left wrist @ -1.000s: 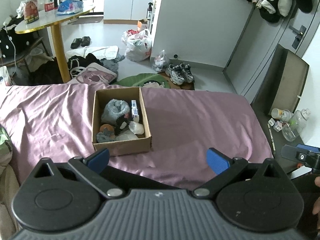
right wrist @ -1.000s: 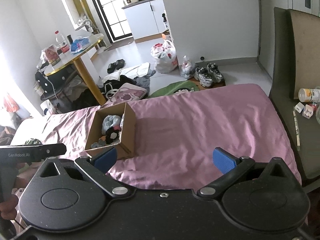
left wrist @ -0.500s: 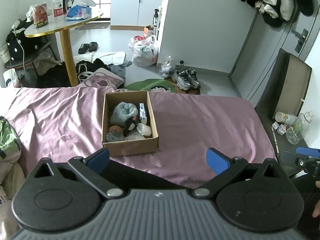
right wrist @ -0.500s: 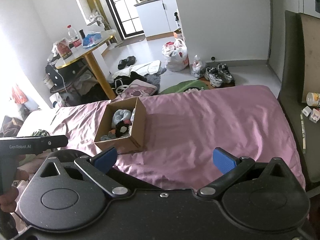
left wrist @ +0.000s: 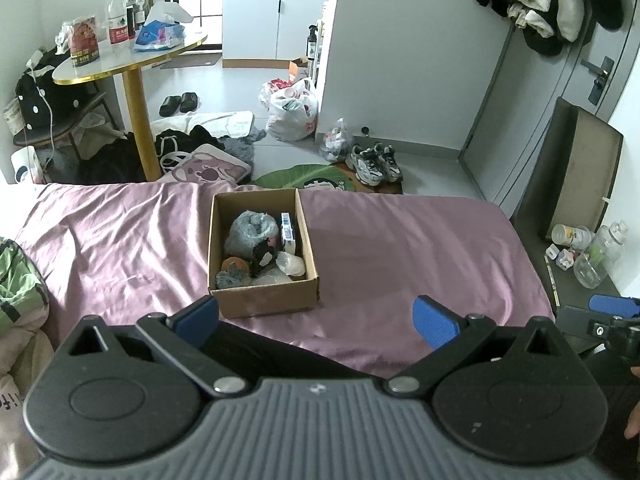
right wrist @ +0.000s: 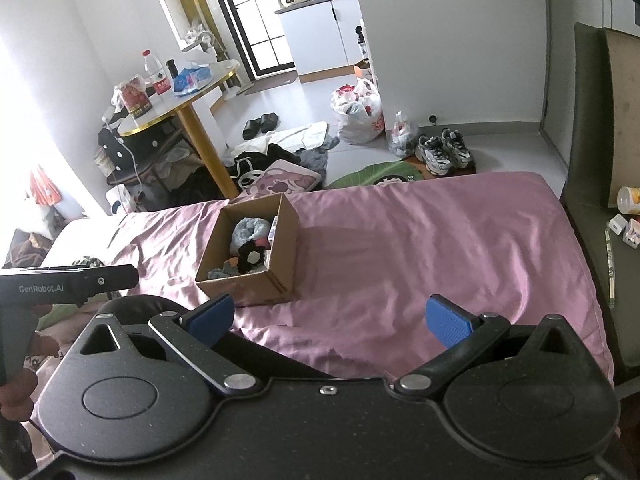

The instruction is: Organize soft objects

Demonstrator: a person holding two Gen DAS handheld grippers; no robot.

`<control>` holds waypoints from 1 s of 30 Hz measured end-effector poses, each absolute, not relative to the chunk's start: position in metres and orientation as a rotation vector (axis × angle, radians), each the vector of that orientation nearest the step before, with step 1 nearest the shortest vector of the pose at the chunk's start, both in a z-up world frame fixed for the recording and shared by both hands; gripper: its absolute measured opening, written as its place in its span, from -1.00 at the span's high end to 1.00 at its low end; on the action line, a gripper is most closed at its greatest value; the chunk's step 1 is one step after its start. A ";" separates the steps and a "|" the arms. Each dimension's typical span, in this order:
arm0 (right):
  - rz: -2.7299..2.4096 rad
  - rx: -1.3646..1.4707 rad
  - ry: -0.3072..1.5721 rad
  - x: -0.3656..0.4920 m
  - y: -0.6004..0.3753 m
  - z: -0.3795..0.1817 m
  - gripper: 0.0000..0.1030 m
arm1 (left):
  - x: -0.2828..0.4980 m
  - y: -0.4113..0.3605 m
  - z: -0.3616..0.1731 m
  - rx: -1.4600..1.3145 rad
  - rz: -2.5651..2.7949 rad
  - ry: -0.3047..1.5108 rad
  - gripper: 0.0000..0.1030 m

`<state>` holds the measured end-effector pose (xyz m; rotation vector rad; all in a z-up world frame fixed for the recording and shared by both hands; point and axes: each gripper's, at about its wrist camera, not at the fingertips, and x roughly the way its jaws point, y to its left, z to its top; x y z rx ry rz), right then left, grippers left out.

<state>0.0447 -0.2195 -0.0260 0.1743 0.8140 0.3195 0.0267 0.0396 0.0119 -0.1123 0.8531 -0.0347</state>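
I see the cardboard box (left wrist: 264, 276) of soft things sitting on the pink bed (left wrist: 400, 240), just ahead of my left gripper (left wrist: 316, 316) and a little left of the middle of its picture, with its long side running away from me. In the right gripper (right wrist: 328, 316) picture the box sits further left, so my left one is nearer. Both sets of jaws are wide open and hold nothing, and the bed right of the box is bare and roomy.
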 end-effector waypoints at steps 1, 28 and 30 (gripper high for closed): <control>0.319 0.174 0.814 0.045 -0.220 -0.026 -1.00 | 0.026 0.039 0.012 -0.111 -0.036 0.853 -0.99; 0.320 0.175 0.815 0.044 -0.219 -0.027 -1.00 | 0.024 0.040 0.013 -0.114 -0.037 0.853 -0.99; 0.321 0.174 0.815 0.044 -0.219 -0.027 -1.00 | 0.024 0.040 0.013 -0.114 -0.036 0.853 -0.99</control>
